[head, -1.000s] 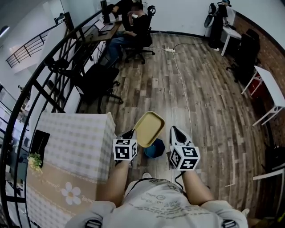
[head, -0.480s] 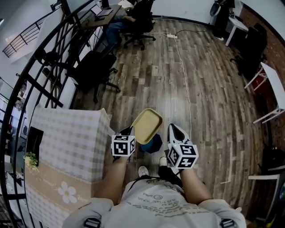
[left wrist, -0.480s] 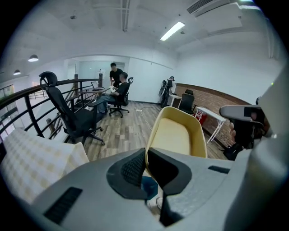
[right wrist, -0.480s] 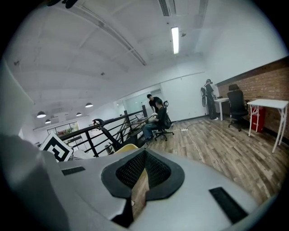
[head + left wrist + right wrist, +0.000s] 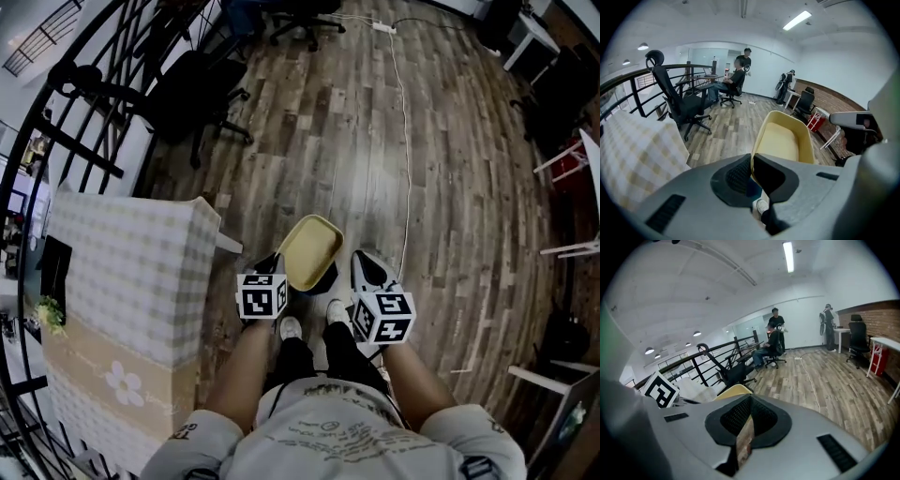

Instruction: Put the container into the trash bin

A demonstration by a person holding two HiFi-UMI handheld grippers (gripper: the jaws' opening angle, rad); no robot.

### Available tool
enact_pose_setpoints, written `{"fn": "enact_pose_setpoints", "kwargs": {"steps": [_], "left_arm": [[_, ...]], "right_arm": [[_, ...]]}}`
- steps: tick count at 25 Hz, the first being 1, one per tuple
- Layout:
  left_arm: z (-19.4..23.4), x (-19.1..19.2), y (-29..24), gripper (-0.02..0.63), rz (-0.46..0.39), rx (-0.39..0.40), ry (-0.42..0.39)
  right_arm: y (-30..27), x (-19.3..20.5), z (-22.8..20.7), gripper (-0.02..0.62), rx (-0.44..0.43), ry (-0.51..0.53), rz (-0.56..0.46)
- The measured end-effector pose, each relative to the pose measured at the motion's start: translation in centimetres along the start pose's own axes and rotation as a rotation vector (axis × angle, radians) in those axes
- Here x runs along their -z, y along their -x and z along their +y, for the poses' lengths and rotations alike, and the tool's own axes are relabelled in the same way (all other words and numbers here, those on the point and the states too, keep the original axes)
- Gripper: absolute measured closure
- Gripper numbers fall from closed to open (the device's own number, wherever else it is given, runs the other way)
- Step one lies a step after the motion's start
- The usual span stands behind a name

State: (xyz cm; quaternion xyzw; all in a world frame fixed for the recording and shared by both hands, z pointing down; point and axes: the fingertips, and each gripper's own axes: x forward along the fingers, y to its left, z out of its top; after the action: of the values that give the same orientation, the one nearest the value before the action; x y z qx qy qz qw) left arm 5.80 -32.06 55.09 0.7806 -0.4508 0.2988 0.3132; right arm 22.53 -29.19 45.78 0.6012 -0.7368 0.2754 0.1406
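Observation:
A yellow tray-like container (image 5: pixel 311 251) hangs tilted above the wooden floor, just ahead of the person's shoes. My left gripper (image 5: pixel 273 265) is shut on its near rim; in the left gripper view the container (image 5: pixel 787 140) rises from between the jaws of the left gripper (image 5: pixel 752 172). Under the container only a dark blue edge of the trash bin (image 5: pixel 323 278) shows. My right gripper (image 5: pixel 363 266) hovers just right of the container, shut and holding nothing. In the right gripper view the container's edge (image 5: pixel 733 391) peeks over the right gripper (image 5: pixel 746 425).
A table with a checkered cloth (image 5: pixel 131 272) stands at the left, behind it a black railing (image 5: pixel 84 103). A black office chair (image 5: pixel 202 80) and a white cable (image 5: pixel 405 141) are on the floor ahead. People sit at a far desk (image 5: pixel 736 79).
The head view has tipped further down and the person's shoes have come into sight. The container now covers more of the blue bin. Both grippers keep their hold and spacing.

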Motion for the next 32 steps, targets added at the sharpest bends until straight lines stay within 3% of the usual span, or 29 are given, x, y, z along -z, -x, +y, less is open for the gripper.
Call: {"fn": "enact_pose_setpoints", "kwargs": {"steps": [11,21,27,32], "left_arm": [[5.4,14.9,-14.5,0.581,0.192,-0.049,0.066],[6.2,26.2,-25.1,0.581,0.377,-0.042,0.057],[6.4,29.0,-29.2,0.581,0.438,-0.068,0.044],[6.6,30.2,-30.6,0.581,0.455,-0.074,0.044]], "right_arm": [[-11.2,13.8,-2.1,0.594,-0.084,0.096,0.225],[-16.7,22.4,-6.3,0.594,-0.064,0.032,0.313],[-17.4,26.4,-7.7,0.594,-0.062,-0.003,0.372],[-16.9,27.4,-9.2,0.594,-0.041,-0.018,0.386]]}}
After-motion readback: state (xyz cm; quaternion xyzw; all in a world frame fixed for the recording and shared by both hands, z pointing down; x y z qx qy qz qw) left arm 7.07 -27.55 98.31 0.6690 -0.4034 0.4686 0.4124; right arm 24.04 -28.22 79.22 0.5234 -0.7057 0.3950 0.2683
